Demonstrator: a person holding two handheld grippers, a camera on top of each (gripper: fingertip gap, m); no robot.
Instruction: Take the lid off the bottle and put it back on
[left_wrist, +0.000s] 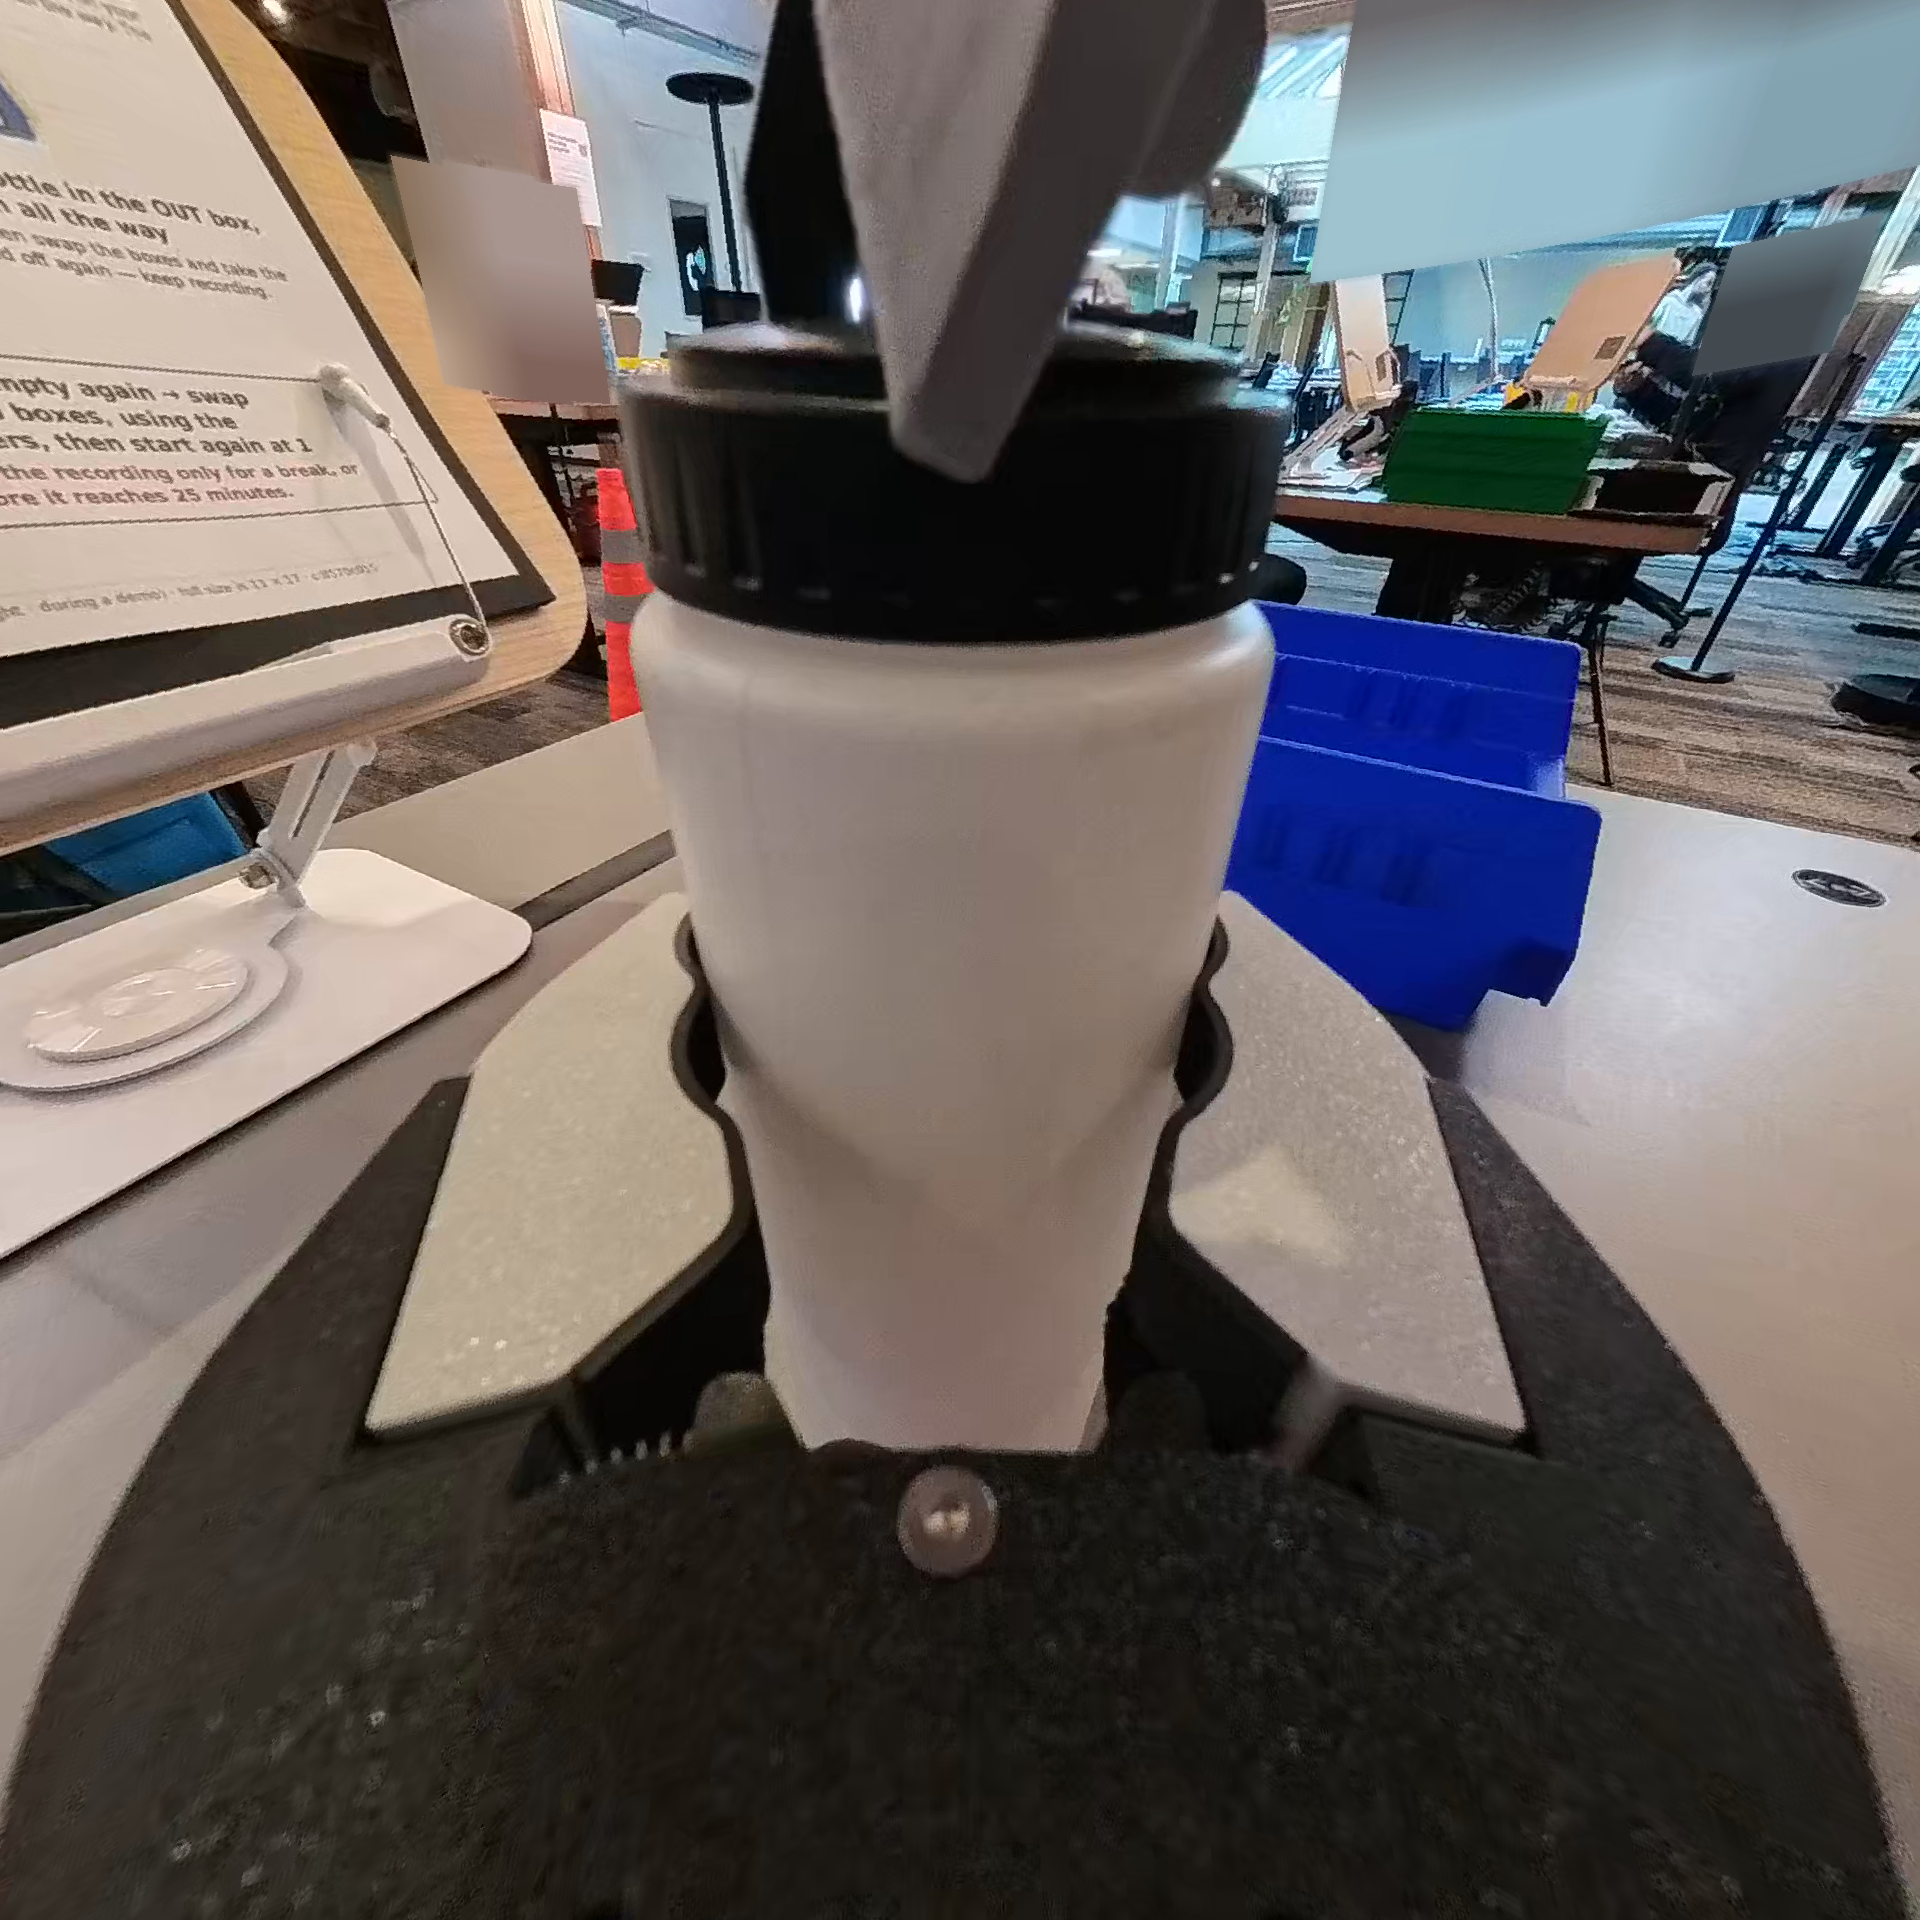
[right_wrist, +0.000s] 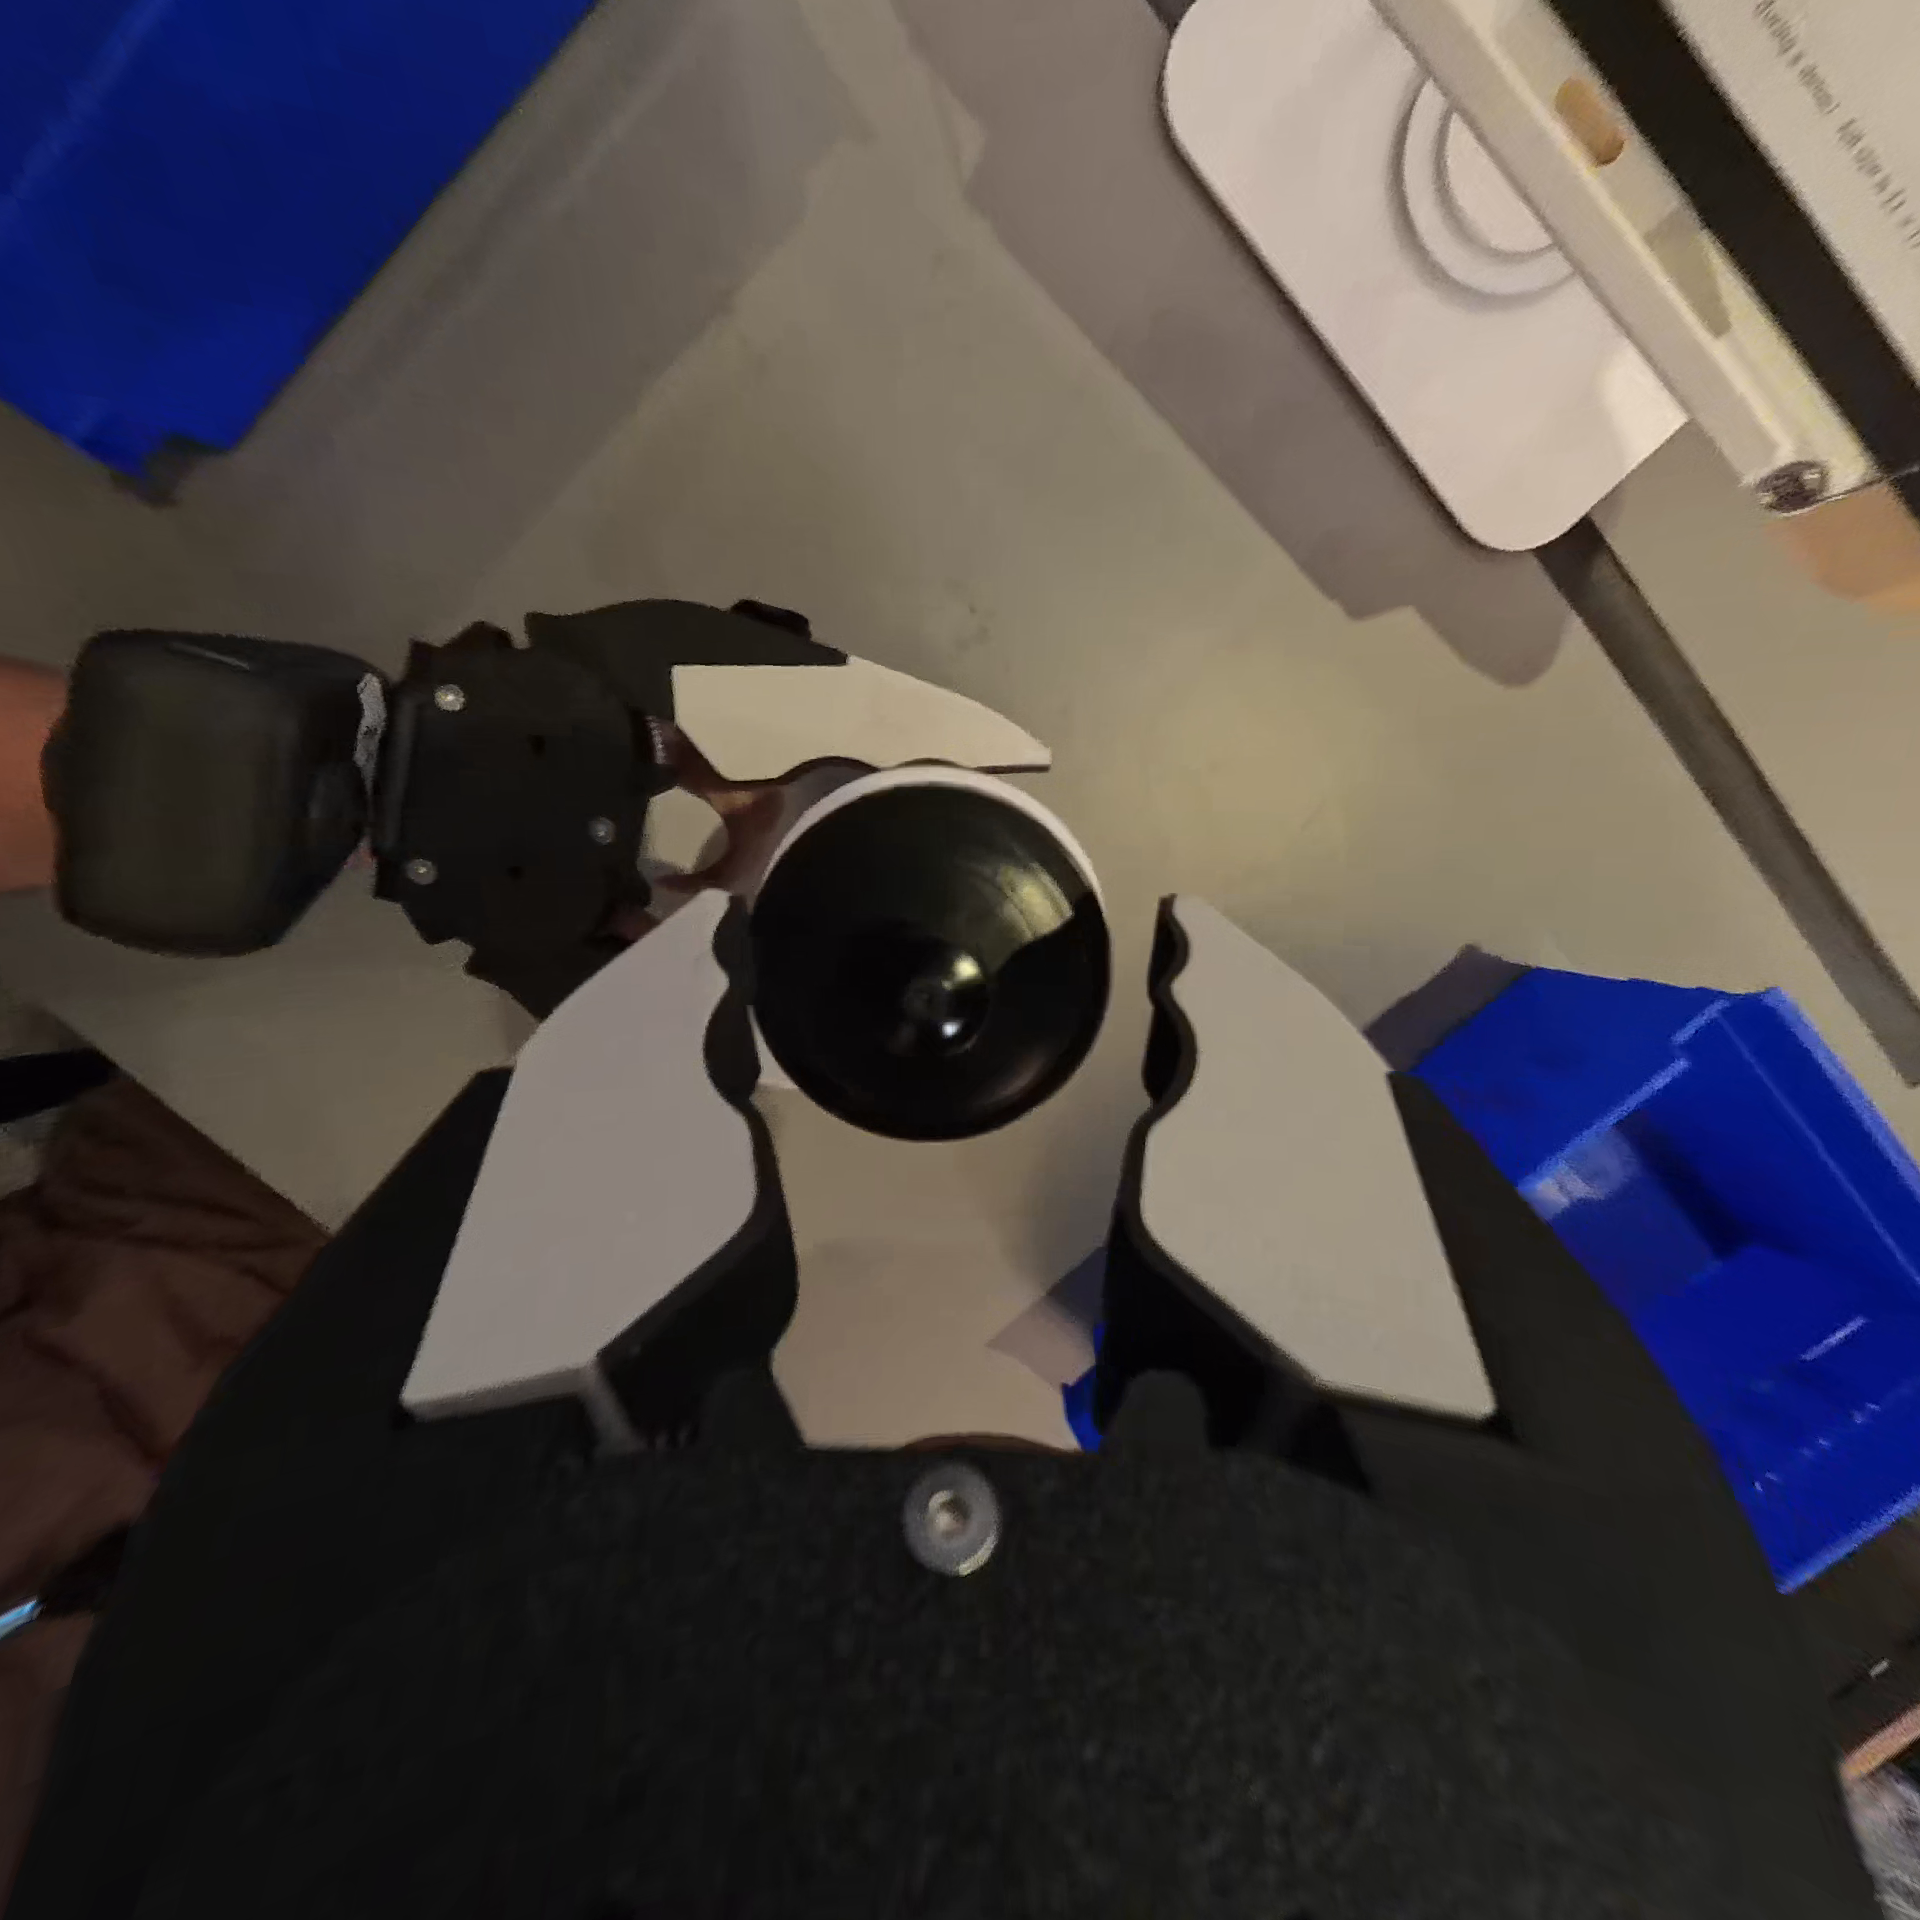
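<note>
The left gripper (left_wrist: 951, 997) clamps the upright white bottle (left_wrist: 951, 935); the right gripper (right_wrist: 951, 1003) hovers directly above, spread around the black lid (right_wrist: 930, 961), not gripping.

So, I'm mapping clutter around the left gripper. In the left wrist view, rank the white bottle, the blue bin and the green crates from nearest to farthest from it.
1. White bottle: between the left gripper's fingers, dead centre.
2. Blue bin: on the table, just behind and to the right.
3. Green crates: on a far table, background right.
</note>
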